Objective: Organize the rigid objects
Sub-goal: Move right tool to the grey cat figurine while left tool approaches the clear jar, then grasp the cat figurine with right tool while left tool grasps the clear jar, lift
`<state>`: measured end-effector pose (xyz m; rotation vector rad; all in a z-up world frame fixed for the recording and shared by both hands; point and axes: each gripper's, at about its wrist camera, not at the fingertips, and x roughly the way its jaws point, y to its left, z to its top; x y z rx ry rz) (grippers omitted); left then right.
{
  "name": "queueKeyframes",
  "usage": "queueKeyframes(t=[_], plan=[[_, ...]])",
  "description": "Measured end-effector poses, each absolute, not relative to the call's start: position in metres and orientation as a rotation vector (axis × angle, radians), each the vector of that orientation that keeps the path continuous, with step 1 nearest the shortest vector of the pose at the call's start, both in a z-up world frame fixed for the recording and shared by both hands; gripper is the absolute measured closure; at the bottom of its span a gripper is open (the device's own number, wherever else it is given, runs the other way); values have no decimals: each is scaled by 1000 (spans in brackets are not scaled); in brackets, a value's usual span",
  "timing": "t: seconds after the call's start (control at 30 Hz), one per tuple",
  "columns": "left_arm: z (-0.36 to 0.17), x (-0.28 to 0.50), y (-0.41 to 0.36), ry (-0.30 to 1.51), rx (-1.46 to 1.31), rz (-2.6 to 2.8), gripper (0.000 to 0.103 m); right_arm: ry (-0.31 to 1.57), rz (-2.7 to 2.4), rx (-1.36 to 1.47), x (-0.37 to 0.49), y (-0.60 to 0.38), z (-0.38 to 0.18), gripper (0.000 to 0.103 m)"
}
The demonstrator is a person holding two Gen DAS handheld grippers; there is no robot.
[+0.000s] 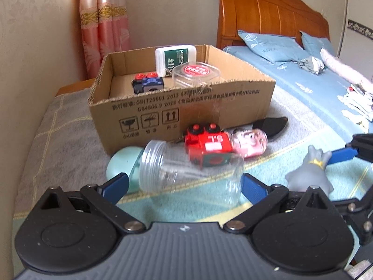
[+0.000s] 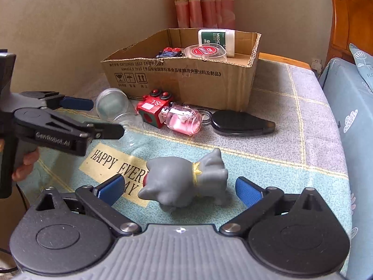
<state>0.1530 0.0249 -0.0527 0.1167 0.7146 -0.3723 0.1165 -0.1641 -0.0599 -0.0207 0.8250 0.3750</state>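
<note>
While both hand-held grippers gape empty, close the right hand-held gripper [image 2: 178,190] squarely across the grey figurine [image 2: 184,182], avoiding its ears.

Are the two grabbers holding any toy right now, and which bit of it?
Nothing is held. The right gripper stands wide open around the grey rubber cat figure, pads clear of it. The left gripper is open around the clear plastic jar, not squeezing.

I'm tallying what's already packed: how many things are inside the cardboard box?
3: a white bottle with green label at the back, a clear lidded container before it, and a blue toy train beside that. The box wall may hide more.
</note>
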Motion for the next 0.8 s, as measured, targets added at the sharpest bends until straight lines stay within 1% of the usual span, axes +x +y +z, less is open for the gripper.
queueKeyframes(t=[0.17,0.3,0.4,0.63,0.8], plan=[[-56,163,14,722,157,-397,2,832,373,-29,115,-166,-63,0],[-55,154,7,732,154,-471,2,829,373,-37,114,-168,-63,1],[-54,154,3,716,171,-414,2,827,372,-37,118,-168,-63,0],[-51,156,-3,699,186,-387,8,815,351,-86,123,-157,-63,1],[-50,152,-4,696,216,-380,8,805,348,-131,125,-149,-64,1]])
